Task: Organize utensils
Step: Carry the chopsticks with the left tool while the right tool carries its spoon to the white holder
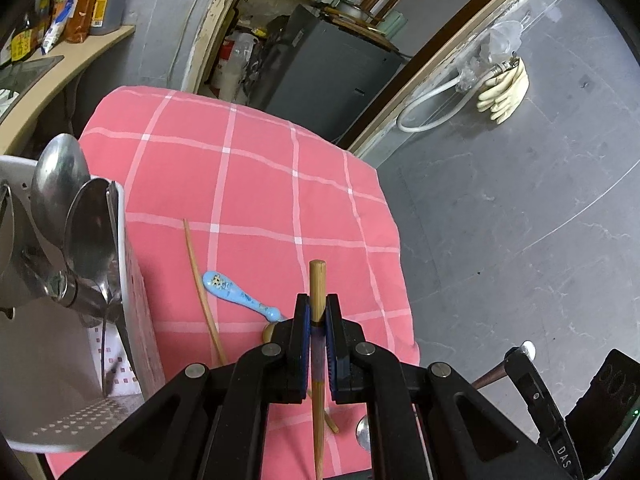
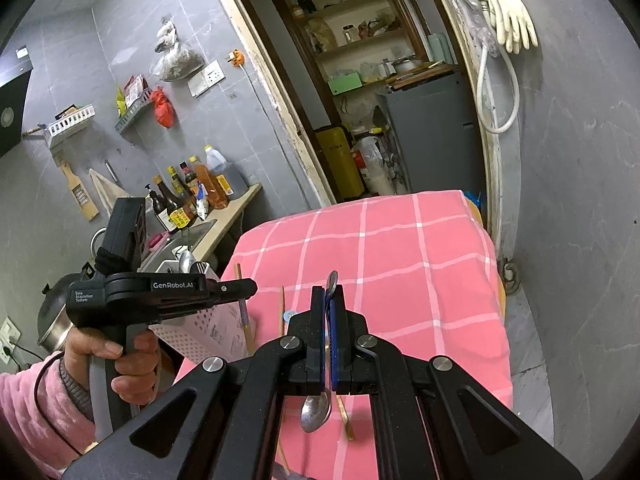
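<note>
Left wrist view: utensil holder (image 1: 132,280) at left edge on the checked cloth (image 1: 260,168), spoons (image 1: 60,184) standing in it; loose chopstick (image 1: 204,292) just right of it, small spoon (image 1: 236,292) beside that, centre-low. Held chopstick (image 1: 317,288) bottom centre. Counter with bottles (image 1: 80,8) upper left, doorway upper centre

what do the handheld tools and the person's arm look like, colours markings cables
Both tools, left and right, are black with blue pads on the fingers and silver pivot bolts. In the right wrist view the left one reads "GenRobot.AI" in white and has a grey handle. A fluffy pink sleeve over a grey cuff, with a thin black cable.
</note>
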A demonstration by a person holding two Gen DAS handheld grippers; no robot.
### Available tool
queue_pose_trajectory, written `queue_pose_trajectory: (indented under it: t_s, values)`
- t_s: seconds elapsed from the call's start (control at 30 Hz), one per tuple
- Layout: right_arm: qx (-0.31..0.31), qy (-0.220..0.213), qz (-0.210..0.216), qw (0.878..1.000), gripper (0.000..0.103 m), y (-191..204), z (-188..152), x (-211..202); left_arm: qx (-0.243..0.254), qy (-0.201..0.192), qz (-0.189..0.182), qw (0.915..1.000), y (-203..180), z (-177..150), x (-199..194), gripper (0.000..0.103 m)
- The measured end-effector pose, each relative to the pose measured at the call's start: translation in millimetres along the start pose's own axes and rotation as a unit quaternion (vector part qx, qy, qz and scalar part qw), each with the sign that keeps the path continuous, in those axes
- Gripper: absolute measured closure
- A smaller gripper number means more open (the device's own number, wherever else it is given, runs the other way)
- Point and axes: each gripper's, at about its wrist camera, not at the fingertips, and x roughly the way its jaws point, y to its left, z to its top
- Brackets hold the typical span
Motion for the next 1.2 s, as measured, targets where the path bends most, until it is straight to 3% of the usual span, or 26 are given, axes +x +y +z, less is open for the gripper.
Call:
queue_pose_trajectory:
  t_s: [0.17,0.43,0.67,0.87,1.13,1.2]
  values:
    - [-0.014,-0.016,0.011,1.0,0.101,8,13,-3,0.003,-0.026,-0.01,0.9996,-7,4,-21,0.096]
    - [-0.064,-0.064,0.059,0.994,0.101,50,55,-4,0.022,-0.131,0.006,0.9911,-13,35,-105,0.096]
    - [-0.11,-0.088,0.112,0.984,0.101,101,84,11,0.022,-0.221,0.047,0.9739,0,60,-183,0.096]
    - [-0.131,-0.083,0.14,0.978,0.101,131,88,28,0.01,-0.254,0.076,0.9641,17,63,-203,0.096]
    - [-0.155,-0.051,0.153,0.975,0.101,159,71,64,0.033,-0.323,0.155,0.933,24,55,-222,0.096]
    - [-0.164,-0.04,0.152,0.974,0.101,165,65,73,0.039,-0.329,0.161,0.9298,24,51,-219,0.096]
